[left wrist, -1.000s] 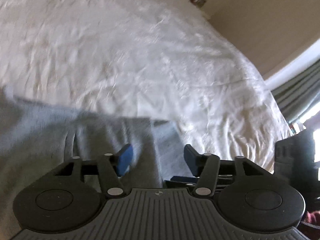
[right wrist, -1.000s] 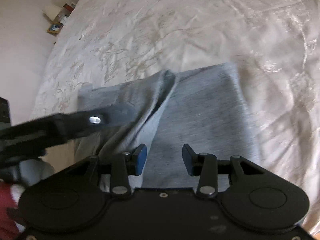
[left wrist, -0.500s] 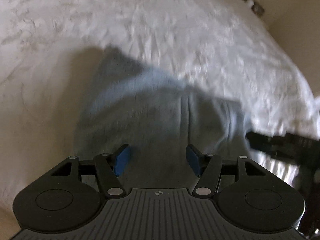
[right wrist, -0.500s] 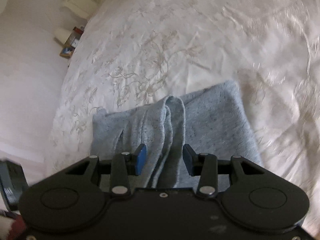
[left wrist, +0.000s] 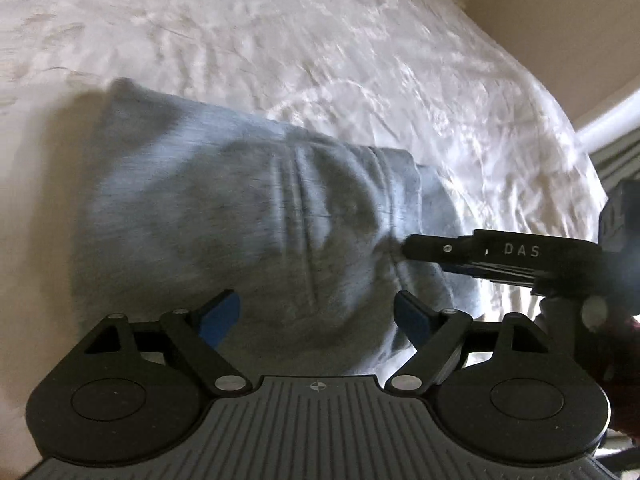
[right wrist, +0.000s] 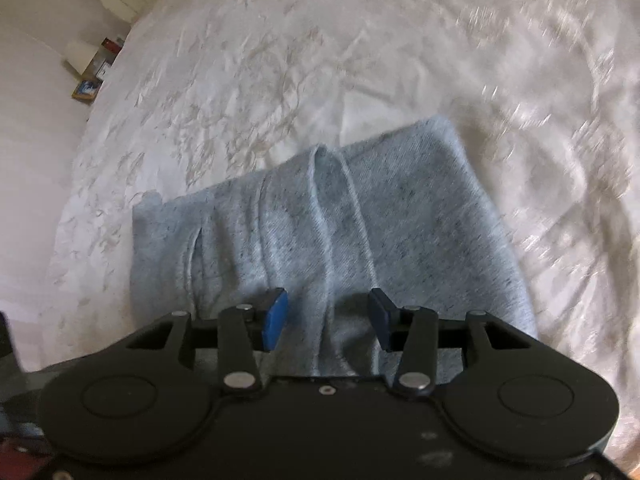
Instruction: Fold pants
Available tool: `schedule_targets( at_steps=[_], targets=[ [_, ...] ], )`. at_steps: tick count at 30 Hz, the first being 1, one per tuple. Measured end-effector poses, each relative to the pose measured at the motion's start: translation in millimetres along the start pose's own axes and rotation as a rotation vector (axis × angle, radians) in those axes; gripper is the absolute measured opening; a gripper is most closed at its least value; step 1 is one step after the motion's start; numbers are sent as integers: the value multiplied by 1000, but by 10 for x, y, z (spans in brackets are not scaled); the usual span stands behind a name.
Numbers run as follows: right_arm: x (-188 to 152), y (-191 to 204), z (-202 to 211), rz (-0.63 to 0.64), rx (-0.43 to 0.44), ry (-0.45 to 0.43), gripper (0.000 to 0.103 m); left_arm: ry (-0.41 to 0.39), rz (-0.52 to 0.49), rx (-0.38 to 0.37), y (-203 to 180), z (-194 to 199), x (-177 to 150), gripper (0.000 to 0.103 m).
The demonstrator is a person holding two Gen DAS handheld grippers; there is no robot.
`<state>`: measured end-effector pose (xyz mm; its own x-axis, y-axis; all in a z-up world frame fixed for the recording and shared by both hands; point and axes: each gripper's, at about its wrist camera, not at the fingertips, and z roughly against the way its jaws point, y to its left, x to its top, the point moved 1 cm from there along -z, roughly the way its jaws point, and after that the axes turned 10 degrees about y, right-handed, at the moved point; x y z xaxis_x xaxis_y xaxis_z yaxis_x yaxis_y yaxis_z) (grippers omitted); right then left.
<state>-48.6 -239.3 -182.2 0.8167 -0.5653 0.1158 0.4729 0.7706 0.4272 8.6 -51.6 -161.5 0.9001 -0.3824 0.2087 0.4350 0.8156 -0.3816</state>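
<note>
White embroidered bedspread (left wrist: 360, 60) spread wide and creased, filling most of both views, shiny in patches on the right of the right wrist view (right wrist: 560, 120)

Grey pants (left wrist: 240, 220) lying on that bedspread as a folded, roughly rectangular bundle, near the lower middle of each view; long lengthwise creases and a raised ridge of cloth running down the top layer (right wrist: 324, 240); a lower layer poking out past the right edge in the left wrist view; a slit-like opening along the left side in the right wrist view

Cream wall and a white rail at the far right edge of the left wrist view; striped grey curtain (left wrist: 616, 160) just below that rail

Left gripper (left wrist: 318, 316) hovering over the near end of the bundle, jaws opening and already wide apart, blue pads clear of the cloth, nothing held; grey fabric visible in the gap beneath

Right gripper (right wrist: 328, 318) pointing down at the near end of the pants, jaws opening, standing moderately apart, the raised ridge of cloth running between the pads without either pad pressing on it; seen from the side in the left wrist view (left wrist: 408, 246), tip right at the bundle's right edge, contact unclear through the blur

Small clutter by the wall at upper left of the right wrist view: a pale cylinder, boxes, a framed picture (right wrist: 86, 90)
</note>
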Motion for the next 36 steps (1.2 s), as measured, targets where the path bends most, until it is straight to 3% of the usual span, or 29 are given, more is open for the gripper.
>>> schedule_targets(
  at_steps=[11,15,20,22,24,25,26,28,32,36],
  targets=[
    [-37,-181,-168,-87,35,43,52,-99,136,80,422,417,-194,83],
    [-30,-193,-98,-99,10,-5,52,-104,162,89,505,455,-224,83],
    [-49,-275,-232,-110,182,115,54,-101,165,93,525,449,-249,83],
    [-86,-164,-282,-42,182,126,55,-100,166,92,531,450,-257,83],
    [-109,-58,-288,-1,175,94,48,-102,164,94,530,457,-255,83],
    [-113,-7,-277,2,178,84,32,-106,165,95,533,466,-252,83],
    [-114,57,-248,13,161,74,24,-111,167,98,540,474,-250,83],
    [-99,243,-119,73,139,43,21,-123,177,105,553,503,-241,83],
    [-57,697,471,257,200,-42,18,-160,208,102,588,589,-198,83],
    [9,642,909,295,163,-113,18,-168,201,96,541,580,-130,83]
  ],
)
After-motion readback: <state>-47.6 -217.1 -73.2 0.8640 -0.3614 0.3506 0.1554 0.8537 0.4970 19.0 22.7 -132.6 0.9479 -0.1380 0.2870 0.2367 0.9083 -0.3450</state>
